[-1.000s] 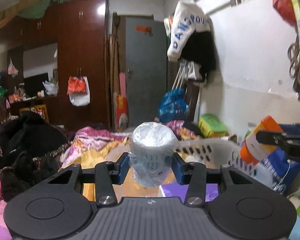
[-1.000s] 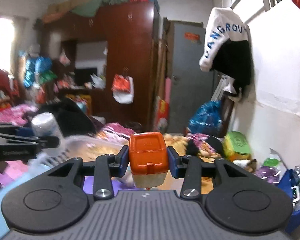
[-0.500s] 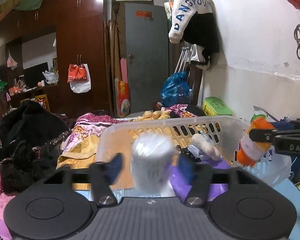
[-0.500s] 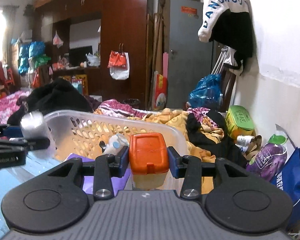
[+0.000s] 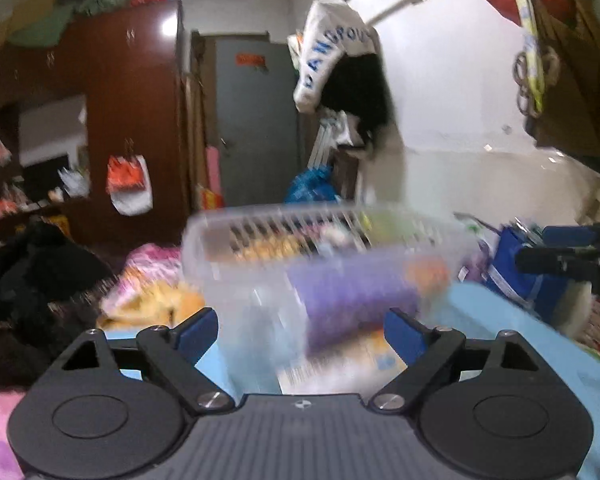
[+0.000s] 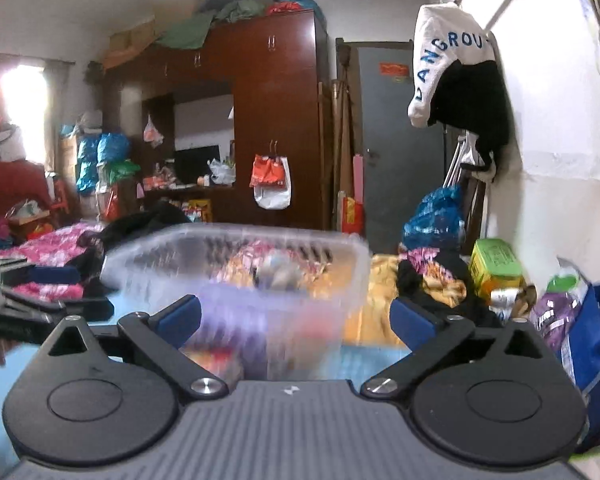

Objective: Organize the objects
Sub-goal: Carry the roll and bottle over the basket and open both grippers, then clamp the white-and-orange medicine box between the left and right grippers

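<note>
A translucent plastic basket [image 5: 324, 236] stands on a light blue surface just ahead of both grippers, blurred by motion. My left gripper [image 5: 300, 332] is wide, its jaws opening, with no pad pressing on anything; a pale blur [image 5: 256, 344] that may be the wrapped white roll lies low behind the basket wall. My right gripper [image 6: 296, 318] is also wide and opening, holding nothing. A reddish-orange smear [image 6: 316, 316] inside the basket [image 6: 236, 248] may be the orange-capped bottle. A purple item [image 5: 352, 300] lies in the basket. Each gripper shows at the edge of the other's view.
Heaps of clothes [image 5: 36, 280] lie left of the basket, more clothes [image 6: 428, 276] behind it. A blue bag [image 6: 596, 344] and a green box [image 6: 496, 260] sit by the white wall at right. A dark wardrobe [image 6: 276, 120] and grey door [image 6: 396, 140] stand far back.
Both grippers sank toward the basket and opened wide. The white roll left the left jaws and the orange-capped bottle left the right jaws, both dropping to the basket.
</note>
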